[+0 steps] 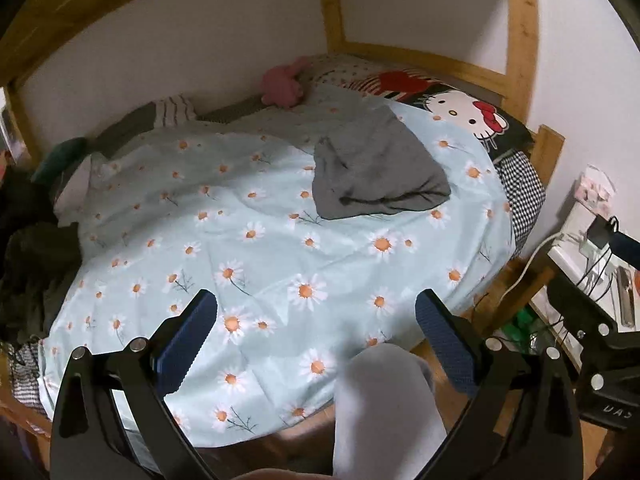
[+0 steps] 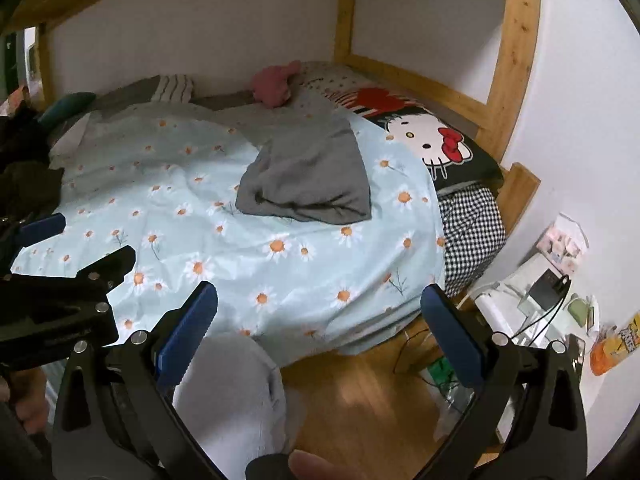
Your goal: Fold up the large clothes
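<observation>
A grey garment [image 1: 376, 168] lies folded in a rough bundle on the far right part of the daisy-print duvet [image 1: 256, 248]; it also shows in the right wrist view [image 2: 308, 180] on the duvet [image 2: 192, 220]. My left gripper [image 1: 316, 320] is open and empty, held above the near edge of the bed, well short of the garment. My right gripper [image 2: 318, 312] is open and empty, above the bed's near right corner. The left gripper also shows at the left edge of the right wrist view [image 2: 76, 248].
A Hello Kitty pillow [image 1: 464, 116] and a pink plush toy [image 1: 282, 86] lie at the head of the bed. Dark clothes [image 1: 28, 264] are piled at the left. A wooden bed frame [image 1: 520, 40] surrounds it. A white side table [image 2: 536, 300] with cables stands right. My grey-trousered knee [image 1: 384, 408] is below.
</observation>
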Action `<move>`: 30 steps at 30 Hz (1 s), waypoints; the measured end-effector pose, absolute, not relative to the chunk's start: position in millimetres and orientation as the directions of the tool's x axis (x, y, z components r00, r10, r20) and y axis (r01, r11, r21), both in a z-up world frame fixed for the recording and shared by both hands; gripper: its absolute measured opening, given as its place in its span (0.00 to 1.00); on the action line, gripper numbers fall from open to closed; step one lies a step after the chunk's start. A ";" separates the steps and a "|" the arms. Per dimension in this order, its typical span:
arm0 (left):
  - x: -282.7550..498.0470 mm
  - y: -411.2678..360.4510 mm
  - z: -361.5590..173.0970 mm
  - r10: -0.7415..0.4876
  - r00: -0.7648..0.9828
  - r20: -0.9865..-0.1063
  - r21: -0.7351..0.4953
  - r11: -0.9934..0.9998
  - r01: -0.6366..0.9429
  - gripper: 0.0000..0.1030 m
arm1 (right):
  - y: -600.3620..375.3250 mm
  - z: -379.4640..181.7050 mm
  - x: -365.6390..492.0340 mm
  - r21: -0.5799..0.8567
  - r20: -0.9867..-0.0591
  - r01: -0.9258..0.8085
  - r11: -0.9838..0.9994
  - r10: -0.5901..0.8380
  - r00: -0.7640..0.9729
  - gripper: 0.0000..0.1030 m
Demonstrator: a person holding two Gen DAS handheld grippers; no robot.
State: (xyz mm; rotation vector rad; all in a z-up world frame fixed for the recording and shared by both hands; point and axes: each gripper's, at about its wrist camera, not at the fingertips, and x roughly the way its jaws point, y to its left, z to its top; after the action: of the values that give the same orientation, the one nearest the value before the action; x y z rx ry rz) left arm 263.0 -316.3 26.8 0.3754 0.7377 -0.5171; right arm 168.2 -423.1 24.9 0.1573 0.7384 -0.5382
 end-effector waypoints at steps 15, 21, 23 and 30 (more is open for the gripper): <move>258.7 -301.9 22.1 -0.342 0.593 -0.729 0.115 0.793 0.599 0.95 | -429.2 14.1 163.5 -0.037 -0.698 0.514 0.857 -0.390 0.600 0.97; 259.4 -298.9 20.8 -0.347 0.586 -0.732 0.104 0.793 0.600 0.95 | -427.2 14.4 162.5 -0.033 -0.700 0.509 0.860 -0.383 0.602 0.97; 259.5 -299.5 20.2 -0.349 0.582 -0.735 0.103 0.790 0.604 0.95 | -427.7 14.4 162.9 -0.032 -0.700 0.507 0.861 -0.382 0.604 0.97; 256.8 -307.6 16.5 -0.347 0.573 -0.743 0.109 0.781 0.615 0.95 | -428.4 14.4 164.2 -0.036 -0.701 0.507 0.861 -0.384 0.602 0.97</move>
State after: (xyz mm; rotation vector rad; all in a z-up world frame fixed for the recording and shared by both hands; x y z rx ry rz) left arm 256.8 -307.6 16.5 0.3786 0.7747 -0.5793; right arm 164.2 -428.4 14.4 0.1733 0.7678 -0.5188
